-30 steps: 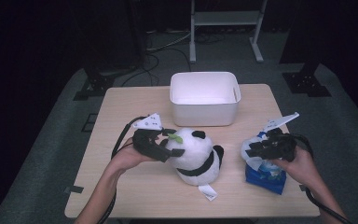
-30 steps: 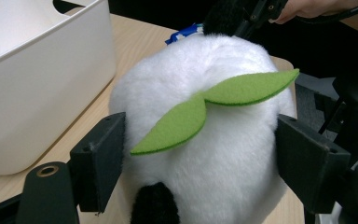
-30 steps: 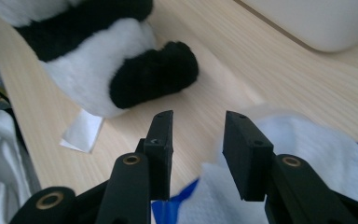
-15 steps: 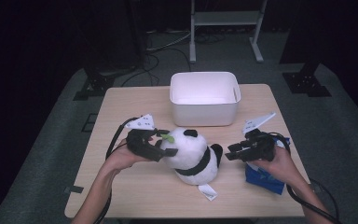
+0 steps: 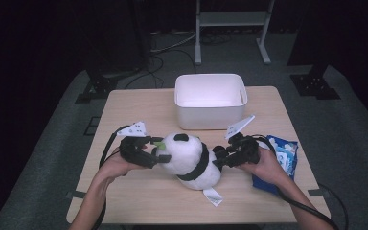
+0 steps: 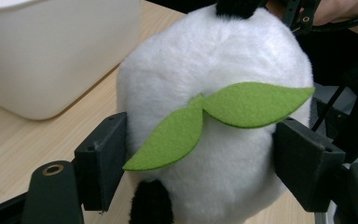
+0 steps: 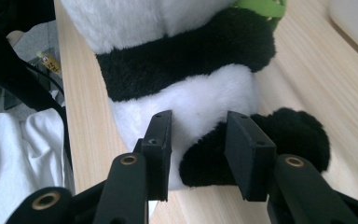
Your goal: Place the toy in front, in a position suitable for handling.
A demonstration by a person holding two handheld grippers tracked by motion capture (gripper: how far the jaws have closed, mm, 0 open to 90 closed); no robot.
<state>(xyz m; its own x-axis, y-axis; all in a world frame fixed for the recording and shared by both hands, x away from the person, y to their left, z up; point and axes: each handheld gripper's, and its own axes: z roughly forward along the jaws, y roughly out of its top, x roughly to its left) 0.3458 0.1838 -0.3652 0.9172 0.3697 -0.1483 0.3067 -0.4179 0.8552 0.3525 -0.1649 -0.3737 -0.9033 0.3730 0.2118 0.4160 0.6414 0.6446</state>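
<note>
A black-and-white panda plush lies on the wooden table, just in front of the white bin. My left gripper holds its head: in the left gripper view both pads press the white fur of the panda plush on either side of a green felt leaf, with the left gripper spread wide around it. My right gripper is at the panda's rear end. In the right gripper view, the right gripper stands open, with the plush's black leg and white belly just between its tips.
A white rectangular bin stands behind the plush at the table's far middle. A blue packet lies at the right edge, under the person's right hand. A white label sticks out from the plush toward the front edge.
My right gripper left the blue packet and moved left to the panda's rear. The left gripper stayed on the head.
</note>
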